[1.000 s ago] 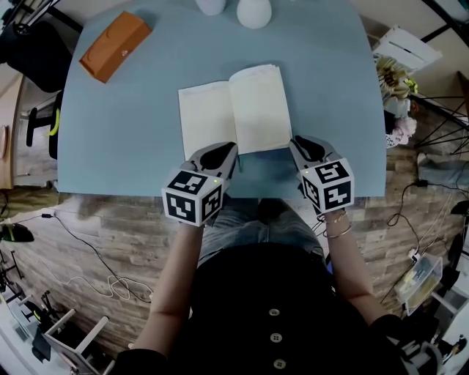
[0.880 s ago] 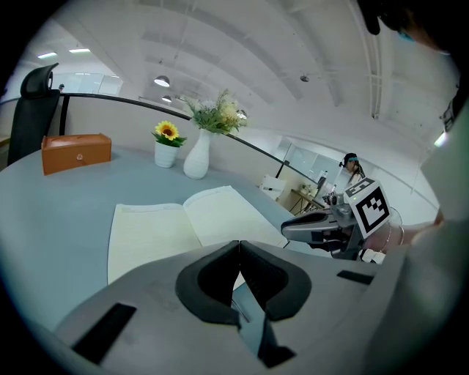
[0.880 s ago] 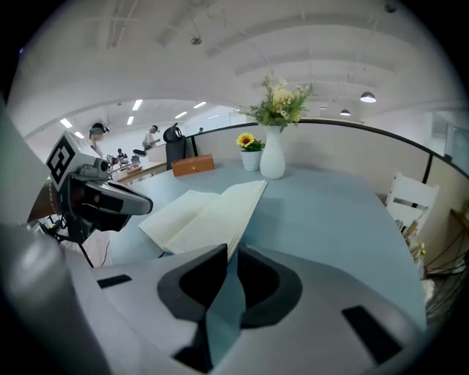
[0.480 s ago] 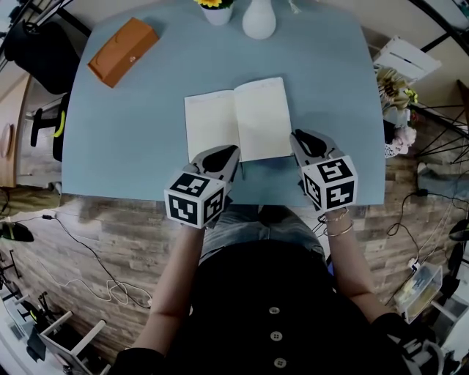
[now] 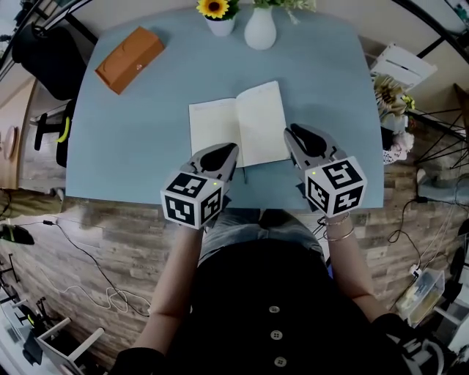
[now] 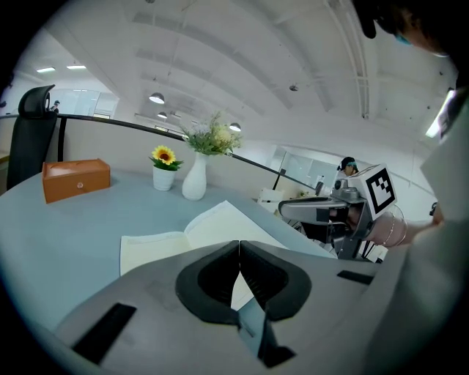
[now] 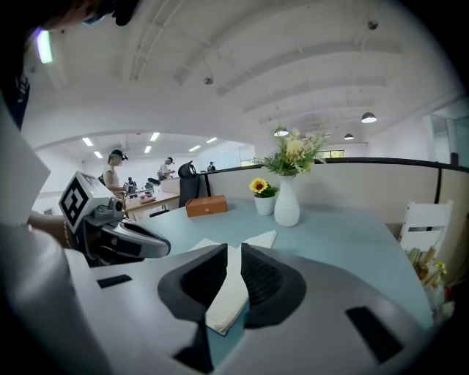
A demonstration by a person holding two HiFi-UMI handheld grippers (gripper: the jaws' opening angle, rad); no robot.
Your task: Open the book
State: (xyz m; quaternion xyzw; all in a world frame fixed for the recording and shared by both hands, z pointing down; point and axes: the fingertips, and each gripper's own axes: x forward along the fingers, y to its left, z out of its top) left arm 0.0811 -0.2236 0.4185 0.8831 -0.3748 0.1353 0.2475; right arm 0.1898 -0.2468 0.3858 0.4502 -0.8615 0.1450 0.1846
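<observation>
Book (image 5: 238, 124) lies open, pages flat, on the blue table (image 5: 132, 139), unmoved. Right gripper (image 5: 292, 132) has edged up its right page edge, jaws slightly apart. Left gripper (image 5: 231, 149) stays at the near edge, jaws pressed together.

Seen from above, an open book (image 5: 238, 124) lies flat on a pale blue table (image 5: 139, 139), blank pages up. The left gripper (image 5: 230, 150) points at the near edge of its left page, and the right gripper (image 5: 292, 132) sits just beside its right page. At the table's far side stand an orange box (image 5: 130, 58), a white vase (image 5: 260, 31) and a potted sunflower (image 5: 218, 15).
</observation>
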